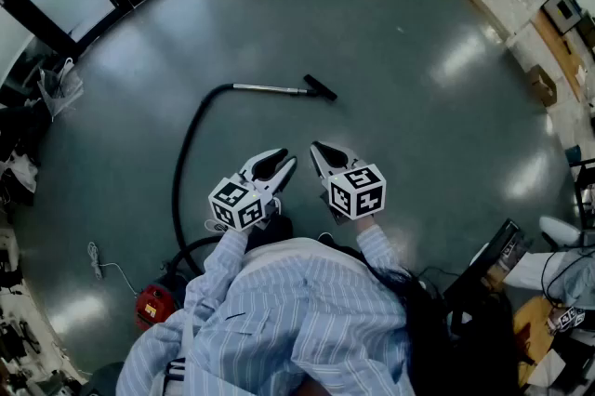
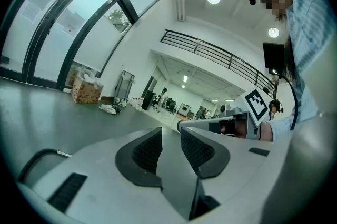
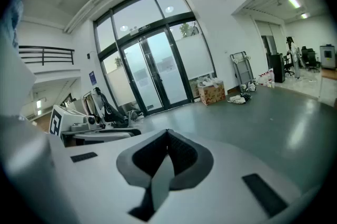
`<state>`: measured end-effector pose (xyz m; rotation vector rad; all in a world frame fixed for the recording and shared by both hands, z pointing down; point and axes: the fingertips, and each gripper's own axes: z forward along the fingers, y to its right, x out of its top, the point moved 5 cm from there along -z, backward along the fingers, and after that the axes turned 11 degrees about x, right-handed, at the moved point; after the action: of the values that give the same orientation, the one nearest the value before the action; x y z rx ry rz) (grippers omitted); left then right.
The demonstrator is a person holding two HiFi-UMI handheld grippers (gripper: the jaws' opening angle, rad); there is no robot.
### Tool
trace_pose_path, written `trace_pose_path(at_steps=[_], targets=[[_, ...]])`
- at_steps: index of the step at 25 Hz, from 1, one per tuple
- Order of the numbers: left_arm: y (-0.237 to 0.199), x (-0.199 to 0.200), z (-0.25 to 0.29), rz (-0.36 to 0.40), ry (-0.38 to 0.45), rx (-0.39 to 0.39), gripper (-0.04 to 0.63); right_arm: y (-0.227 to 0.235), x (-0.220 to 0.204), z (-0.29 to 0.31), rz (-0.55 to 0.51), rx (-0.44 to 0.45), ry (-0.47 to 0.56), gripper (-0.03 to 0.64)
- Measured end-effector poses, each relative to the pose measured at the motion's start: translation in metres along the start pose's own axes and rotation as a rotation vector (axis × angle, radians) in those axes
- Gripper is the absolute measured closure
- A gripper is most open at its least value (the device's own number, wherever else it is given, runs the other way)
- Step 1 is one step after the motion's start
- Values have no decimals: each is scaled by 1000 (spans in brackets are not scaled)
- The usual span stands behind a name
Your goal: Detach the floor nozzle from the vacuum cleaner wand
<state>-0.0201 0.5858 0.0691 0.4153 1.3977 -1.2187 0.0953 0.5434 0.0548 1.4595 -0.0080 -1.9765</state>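
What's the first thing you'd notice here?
A vacuum wand with its black floor nozzle lies alone on the grey floor, its hose curving back to a red vacuum body beside the person. Nearer, the left gripper and right gripper hang empty.

Open floor [image 1: 400, 50] around wand [image 1: 270, 89] and nozzle [image 1: 320, 87]; black hose [image 1: 186, 152] at left.
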Motion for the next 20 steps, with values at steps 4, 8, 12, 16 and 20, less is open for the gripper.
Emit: trace_pose_path(at_steps=[4,8,12,16,20], targets=[[-18,3,0,17,-23,12,480,6,-5,15,43,-10,-4,614],[-36,1,-5,49,-59,13,480,4,-9,31,74,-27,-11,614],[-45,0,-5,46,-74,7,480,5,-14,35,94,-52,-23,614],[-49,2,-2,42,-77,-4,480,10,-14,34,116,-71,7,614],[-56,1,-3,30,-76,-14,480,10,-16,37,136,-79,34,614]])
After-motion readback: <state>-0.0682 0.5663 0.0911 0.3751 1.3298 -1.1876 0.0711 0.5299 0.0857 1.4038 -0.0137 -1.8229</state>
